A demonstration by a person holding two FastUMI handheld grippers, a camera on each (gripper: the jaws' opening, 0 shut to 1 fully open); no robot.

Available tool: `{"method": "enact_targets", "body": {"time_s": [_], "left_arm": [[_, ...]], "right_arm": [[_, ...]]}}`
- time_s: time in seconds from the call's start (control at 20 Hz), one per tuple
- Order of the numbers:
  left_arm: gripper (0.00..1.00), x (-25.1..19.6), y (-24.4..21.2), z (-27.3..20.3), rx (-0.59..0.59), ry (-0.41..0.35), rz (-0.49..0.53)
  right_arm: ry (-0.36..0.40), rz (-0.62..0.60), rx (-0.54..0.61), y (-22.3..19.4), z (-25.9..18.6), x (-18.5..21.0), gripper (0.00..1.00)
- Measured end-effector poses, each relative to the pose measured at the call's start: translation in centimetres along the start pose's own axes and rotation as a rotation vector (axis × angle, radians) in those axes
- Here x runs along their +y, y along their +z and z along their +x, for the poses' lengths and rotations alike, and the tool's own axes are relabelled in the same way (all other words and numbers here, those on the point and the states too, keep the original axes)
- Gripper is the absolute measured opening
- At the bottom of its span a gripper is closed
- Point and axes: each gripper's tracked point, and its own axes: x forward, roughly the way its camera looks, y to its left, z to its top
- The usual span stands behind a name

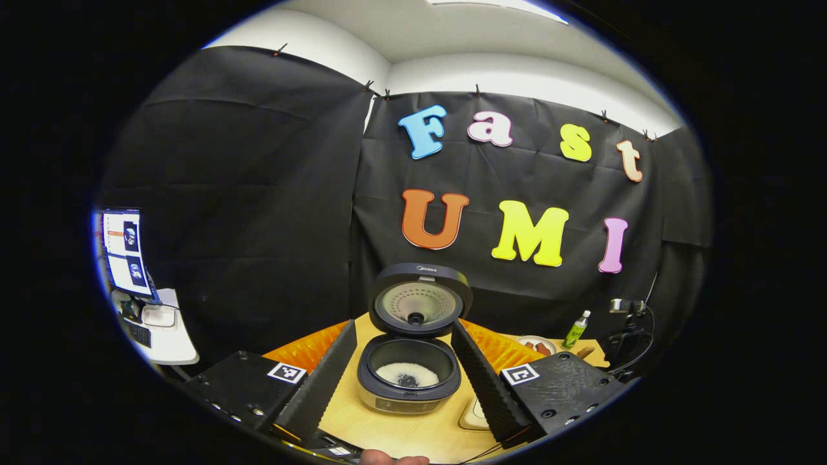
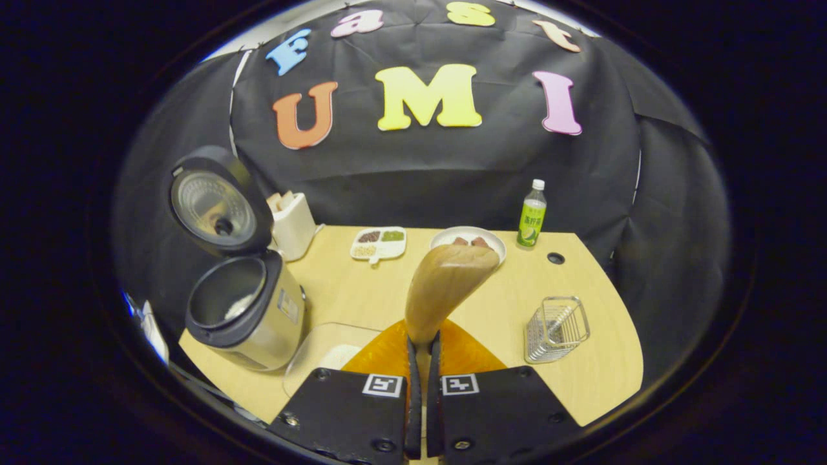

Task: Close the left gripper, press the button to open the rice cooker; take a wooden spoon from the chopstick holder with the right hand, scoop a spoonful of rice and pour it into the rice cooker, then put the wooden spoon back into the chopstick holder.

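Note:
The rice cooker (image 1: 407, 387) stands open with its lid (image 1: 417, 303) raised, and white rice lies in the pot. My left gripper (image 1: 404, 329) is open, one finger on each side of the cooker and short of it, holding nothing. My right gripper (image 2: 420, 349) is shut on the handle of the wooden spoon (image 2: 446, 281), whose bowl points up and away over the table; I cannot tell whether it holds rice. The wire chopstick holder (image 2: 557, 328) stands to the right of the spoon. The open rice cooker (image 2: 242, 307) is at the left.
A clear bowl of rice (image 2: 329, 354) sits between the cooker and my right gripper. At the back stand a white box (image 2: 292, 223), a divided tray (image 2: 379, 244), a white plate (image 2: 468, 237) and a green bottle (image 2: 532, 223). A monitor (image 1: 126, 252) is far left.

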Motion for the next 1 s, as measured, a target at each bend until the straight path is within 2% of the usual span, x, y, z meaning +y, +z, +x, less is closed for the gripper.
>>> {"method": "enact_targets", "body": {"time_s": [0.25,0.45,0.75,1.0], "left_arm": [[0.95,0.8,-0.4,-0.5,0.026,0.037,0.004],[0.95,0.9,-0.8,-0.8,0.052,0.051,0.019],[0.95,1.0,-1.0,-0.7,0.061,0.093,0.027],[0.95,0.2,-1.5,-0.8,0.074,0.104,0.038]], "right_arm": [[-0.050,-0.110,0.027,-2.8,2.9,1.1,0.09],[-0.008,-0.076,0.050,-3.9,4.3,3.4,0.08],[0.192,0.110,0.154,-4.7,4.6,8.1,0.08],[0.333,0.287,0.262,-5.0,3.8,9.3,0.09]]}}
